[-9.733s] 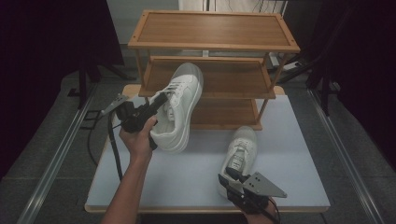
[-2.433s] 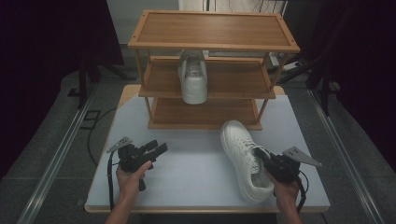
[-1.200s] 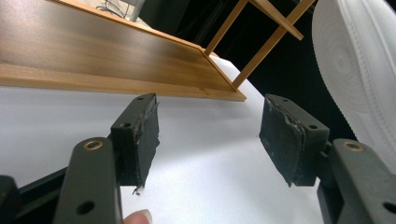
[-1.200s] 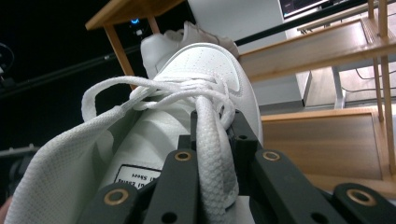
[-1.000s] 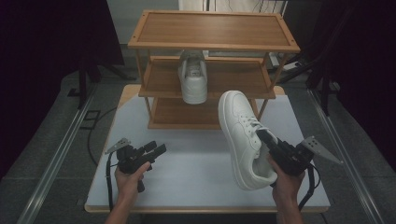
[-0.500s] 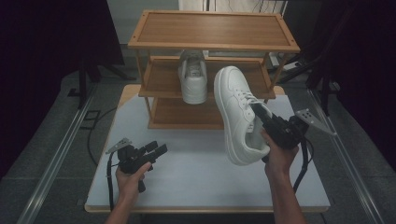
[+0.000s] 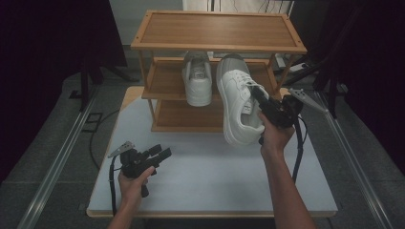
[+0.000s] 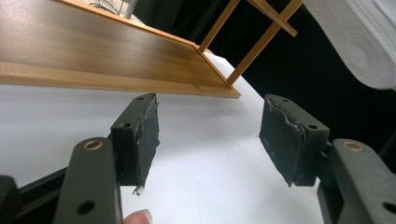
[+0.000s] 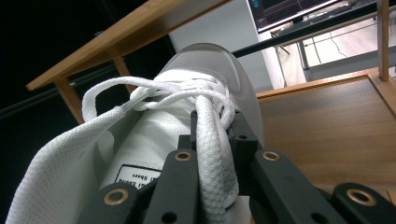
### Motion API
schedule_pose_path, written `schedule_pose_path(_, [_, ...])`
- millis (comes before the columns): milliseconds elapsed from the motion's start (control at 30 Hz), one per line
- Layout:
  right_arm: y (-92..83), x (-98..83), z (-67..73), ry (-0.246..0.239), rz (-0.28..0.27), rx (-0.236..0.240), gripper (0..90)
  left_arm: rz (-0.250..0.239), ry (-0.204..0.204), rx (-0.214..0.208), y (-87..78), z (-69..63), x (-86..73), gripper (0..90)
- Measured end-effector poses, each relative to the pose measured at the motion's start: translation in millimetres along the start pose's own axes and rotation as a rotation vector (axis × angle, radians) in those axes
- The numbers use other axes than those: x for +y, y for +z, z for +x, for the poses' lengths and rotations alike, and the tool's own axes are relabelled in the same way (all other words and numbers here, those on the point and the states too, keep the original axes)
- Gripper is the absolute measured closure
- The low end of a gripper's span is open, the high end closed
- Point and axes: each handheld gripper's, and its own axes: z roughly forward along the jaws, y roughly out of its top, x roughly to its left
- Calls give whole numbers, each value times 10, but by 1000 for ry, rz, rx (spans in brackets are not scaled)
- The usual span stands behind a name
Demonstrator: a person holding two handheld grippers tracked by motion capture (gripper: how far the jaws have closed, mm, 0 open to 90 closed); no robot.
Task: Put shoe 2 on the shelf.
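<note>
The left gripper [image 8: 208,140] holds its two black jaws wide apart, with nothing between them. Their pads [image 8: 148,137] are worn and frayed at the edges. A fingertip [image 8: 139,217] shows at the bottom edge, below the near jaw. Under the jaws lies the white table [image 8: 205,177]. Beyond them a wooden shelf [image 8: 107,56] rests on the table, running off to the upper left; its slim posts [image 8: 254,49] rise from its far corner against a dark background. Above and beyond the shelf's corner, a white ribbed shoe sole [image 8: 359,42] fills the top right corner, off the table.
</note>
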Motion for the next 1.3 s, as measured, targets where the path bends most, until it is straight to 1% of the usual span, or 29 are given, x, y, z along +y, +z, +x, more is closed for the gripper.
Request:
schedule_pose_path(33, [42,8,1,-1,1,-6,838,0,-1,0,-5,1,2,371])
schedule_pose_path(67, [42,8,1,-1,1,-6,838,0,-1,0,-5,1,2,371])
schedule_pose_path(100, [116,23,0,-2,4,-18,838,-5,-3,-1,-10,9,3,372])
schedule_pose_path(167, [184,36,-6,-2,5,-30,838,-4,-4,-2,-9,12,0,372])
schedule_pose_path(233, [212,43,-6,-2,6,-36,838,-3,-6,-4,-9,12,-2,372])
schedule_pose_path(267, [265,55,-5,-2,7,-46,838,-2,-6,-6,-7,8,-5,372])
schedule_pose_path(300, [265,55,-5,-2,7,-46,838,-2,-6,-6,-7,8,-5,372])
schedule_pose_path(333, [327,69,-6,3,5,-53,837,-1,-7,-8,-8,7,-6,372])
schedule_pose_path(400, [346,72,-6,8,4,-57,837,-2,-6,-8,-8,5,-6,372])
schedule_pose_path(433, [400,83,-8,17,4,-71,837,1,-3,-7,-10,0,-4,372])
schedule_pose_path(500, [456,92,-18,24,6,-87,837,-1,-3,-8,-11,-2,-3,371])
schedule_pose_path(600, [533,112,-41,33,8,-102,836,-4,-7,-8,-11,6,-3,372])
schedule_pose_path(833, [644,172,-69,30,8,-128,836,-3,-5,-10,-24,12,6,372])
schedule_pose_path(967, [708,187,-61,27,8,-139,836,-7,-5,-13,-29,0,11,372])
schedule_pose_path(1067, [782,182,-50,25,19,-144,835,-7,-7,-16,-27,0,8,372])
schedule_pose_path(1300, [895,208,-33,17,15,-160,834,-9,-12,-16,-35,18,12,372])
